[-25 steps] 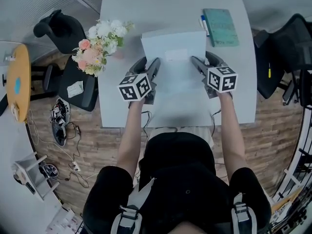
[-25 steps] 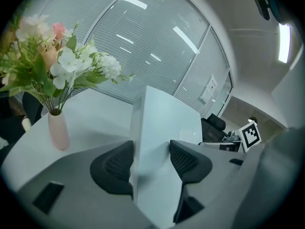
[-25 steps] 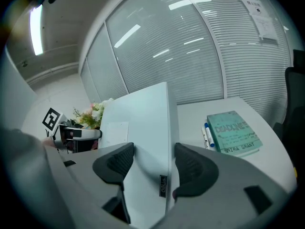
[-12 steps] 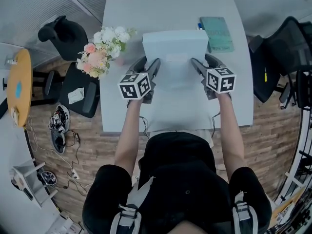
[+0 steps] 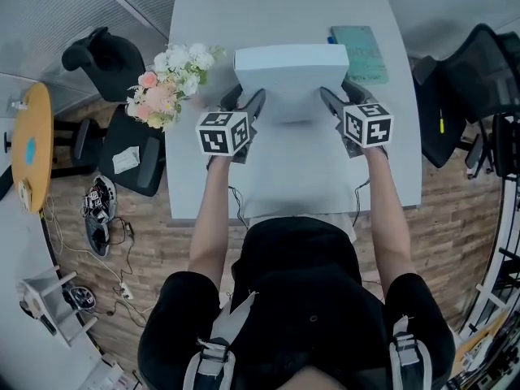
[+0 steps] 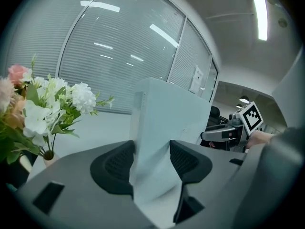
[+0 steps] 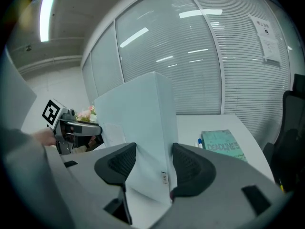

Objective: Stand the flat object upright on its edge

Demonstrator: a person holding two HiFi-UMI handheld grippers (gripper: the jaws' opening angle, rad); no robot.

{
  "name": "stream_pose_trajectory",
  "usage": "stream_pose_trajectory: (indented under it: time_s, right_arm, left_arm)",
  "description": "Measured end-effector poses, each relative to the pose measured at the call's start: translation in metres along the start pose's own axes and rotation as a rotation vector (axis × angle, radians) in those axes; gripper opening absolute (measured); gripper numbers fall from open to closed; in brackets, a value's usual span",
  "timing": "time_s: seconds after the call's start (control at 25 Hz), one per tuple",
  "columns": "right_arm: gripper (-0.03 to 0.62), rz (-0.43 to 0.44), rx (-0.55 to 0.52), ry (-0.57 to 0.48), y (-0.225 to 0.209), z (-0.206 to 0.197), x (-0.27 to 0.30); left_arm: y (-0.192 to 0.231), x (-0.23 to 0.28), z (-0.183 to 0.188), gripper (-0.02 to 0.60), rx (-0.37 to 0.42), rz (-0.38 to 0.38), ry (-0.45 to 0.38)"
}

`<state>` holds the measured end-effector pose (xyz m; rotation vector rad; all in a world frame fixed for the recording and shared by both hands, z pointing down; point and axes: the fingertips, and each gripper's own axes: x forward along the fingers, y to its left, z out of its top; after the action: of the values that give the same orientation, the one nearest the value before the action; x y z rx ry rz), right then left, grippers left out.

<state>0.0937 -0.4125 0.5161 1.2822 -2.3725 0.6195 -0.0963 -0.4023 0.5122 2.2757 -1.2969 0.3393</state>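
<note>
White box (image 5: 290, 70) tipped steeper than earlier, clamped by left tool (image 5: 244, 101) and right tool (image 5: 337, 98) (right jaws just closing on it), lower edge hidden.

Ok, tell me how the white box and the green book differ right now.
Pose: the white box is tipped up steeply; the green book lies flat on the table.
Colour: the box is plain white, while the book is teal with print on its cover.
Size: the box is clearly bigger than the book.
Both are flat and rectangular.
</note>
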Motion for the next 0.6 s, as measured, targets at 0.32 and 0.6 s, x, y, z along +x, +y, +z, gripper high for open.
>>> stream_pose_trajectory:
  time_s: [0.32,0.6]
  right_arm:
    - [0.247,-0.005,0.01,0.019,-0.001,-0.014,-0.001]
    - [0.245,0.0,0.01,0.025,0.001,-0.022,-0.005]
  left_arm:
    - [-0.001,0.001,-0.005,0.25,0.049,0.006,0.005]
    - [-0.005,-0.005,-0.012,0.25,0.052,0.006,-0.009]
